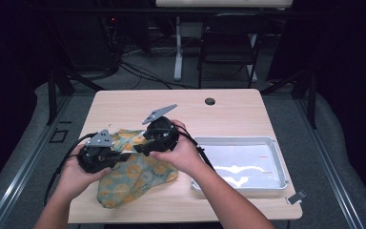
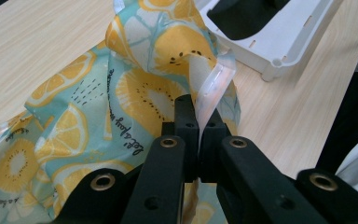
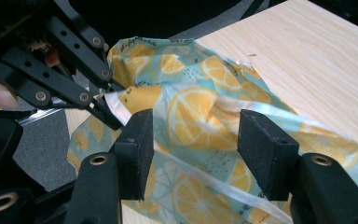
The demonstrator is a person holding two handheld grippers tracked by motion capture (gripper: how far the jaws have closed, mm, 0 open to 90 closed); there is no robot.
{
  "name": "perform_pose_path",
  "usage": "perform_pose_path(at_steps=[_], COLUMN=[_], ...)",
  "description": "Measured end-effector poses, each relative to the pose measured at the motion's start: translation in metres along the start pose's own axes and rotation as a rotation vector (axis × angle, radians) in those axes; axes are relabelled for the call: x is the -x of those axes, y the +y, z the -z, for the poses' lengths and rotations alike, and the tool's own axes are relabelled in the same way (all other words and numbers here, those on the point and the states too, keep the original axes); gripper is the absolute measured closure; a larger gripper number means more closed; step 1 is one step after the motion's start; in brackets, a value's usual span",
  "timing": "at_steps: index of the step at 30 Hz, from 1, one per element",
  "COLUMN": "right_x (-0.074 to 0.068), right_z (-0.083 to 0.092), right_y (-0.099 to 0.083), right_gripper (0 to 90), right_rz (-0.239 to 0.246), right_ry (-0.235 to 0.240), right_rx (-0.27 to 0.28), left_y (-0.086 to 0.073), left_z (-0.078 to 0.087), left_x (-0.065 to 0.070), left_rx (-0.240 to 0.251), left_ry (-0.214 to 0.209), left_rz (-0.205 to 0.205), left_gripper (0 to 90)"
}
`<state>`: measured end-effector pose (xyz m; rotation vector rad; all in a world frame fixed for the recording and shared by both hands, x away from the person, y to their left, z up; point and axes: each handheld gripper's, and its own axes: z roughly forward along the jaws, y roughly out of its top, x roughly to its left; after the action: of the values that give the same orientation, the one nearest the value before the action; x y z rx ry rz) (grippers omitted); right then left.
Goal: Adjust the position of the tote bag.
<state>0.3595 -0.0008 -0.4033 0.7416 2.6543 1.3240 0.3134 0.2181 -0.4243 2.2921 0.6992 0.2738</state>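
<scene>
Left gripper view: clamp on the bag's strip

Left hand-held gripper (image 2: 198, 122) pinches the clear edge strip of the teal, lemon-print plastic bag (image 2: 135, 93). Right hand-held gripper (image 3: 193, 147) stands wide open, bag between its jaws, unpressed, above the wooden tabletop (image 3: 317, 60).

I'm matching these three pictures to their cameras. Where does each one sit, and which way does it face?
High view: above the person's side, facing forward and down on the table; forearms, both hands show.
Left gripper view: on the left hand-held gripper, looking along shut jaws pinching the lemon-print bag by its clear edge strip.
Right gripper view: on the right hand-held gripper, jaws open over the bag.
Shared: the bag in all; the white tray in high and left.
</scene>
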Motion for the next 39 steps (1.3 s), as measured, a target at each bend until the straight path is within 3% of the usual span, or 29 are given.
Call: perform_pose_path(at_steps=[4,9,17,25,31,35,39], right_x=[0.000,0.000,-0.004,-0.009,-0.012,-0.013,-0.013], right_z=[-0.002,-0.011,-0.015,-0.014,-0.013,-0.011,-0.009], right_y=[0.002,0.001,0.000,-0.002,-0.004,-0.006,-0.008], right_gripper=[44.6,47.2,69.5,87.2,89.6,89.6,89.6], right_rz=[0.006,0.011,0.015,0.029,0.045,0.042,0.039], right_ry=[0.008,0.016,0.051,0.066,0.063,0.062,0.064], right_rx=[0.004,-0.038,-0.081,-0.081,-0.085,-0.074,-0.069], left_y=[0.000,0.000,-0.001,-0.002,-0.003,-0.004,-0.006], left_z=[-0.001,-0.001,-0.001,0.000,0.013,0.025,0.036], left_x=[0.000,0.000,-0.002,-0.005,-0.009,-0.012,-0.016], left_rx=[-0.004,-0.006,-0.009,-0.002,0.008,0.047,0.071], left_ry=[-0.001,0.000,0.002,-0.005,-0.015,-0.015,-0.016], left_rz=[-0.003,-0.005,-0.001,0.023,0.033,0.054,0.064], left_gripper=[89.8,89.7,89.7,88.1,73.5,64.8,61.4])
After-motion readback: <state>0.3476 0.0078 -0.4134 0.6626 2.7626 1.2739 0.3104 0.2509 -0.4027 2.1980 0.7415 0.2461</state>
